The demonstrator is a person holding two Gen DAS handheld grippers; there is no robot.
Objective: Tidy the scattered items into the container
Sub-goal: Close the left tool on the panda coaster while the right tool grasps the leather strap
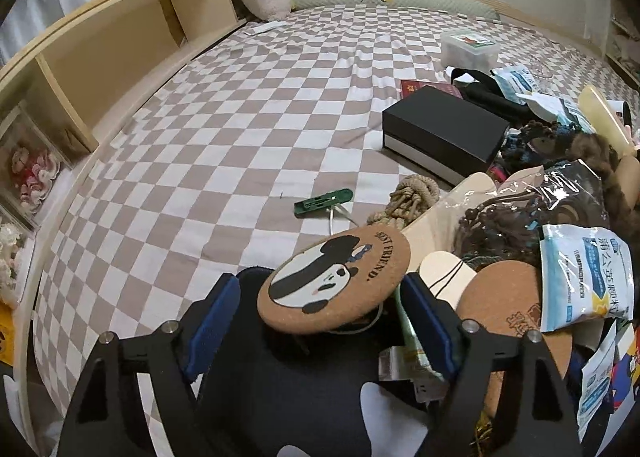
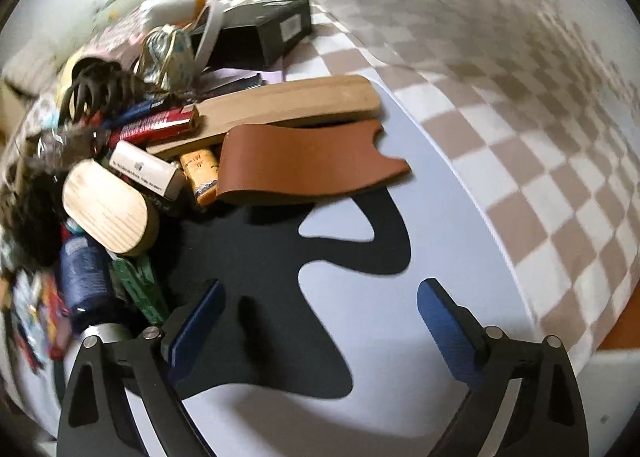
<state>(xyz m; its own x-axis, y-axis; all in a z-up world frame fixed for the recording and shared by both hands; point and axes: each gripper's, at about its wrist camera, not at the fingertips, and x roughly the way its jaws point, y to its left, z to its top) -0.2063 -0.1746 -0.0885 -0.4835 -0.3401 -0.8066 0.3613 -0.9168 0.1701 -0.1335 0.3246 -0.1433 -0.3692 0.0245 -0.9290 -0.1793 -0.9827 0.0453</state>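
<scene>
Left wrist view: the left tongs stand spread, and the panda coaster lies flat between and just ahead of them, atop the pile at the bed's near edge.

Right wrist view: the right tongs are spread and hold nothing; the brown leather piece lies ahead, long axis crosswise.

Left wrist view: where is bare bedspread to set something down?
Free: the checkered bedspread between the wooden shelf unit and the black rectangular box, beyond the small green tool. Crowded: the pile right of the round cork panda coaster.
</scene>
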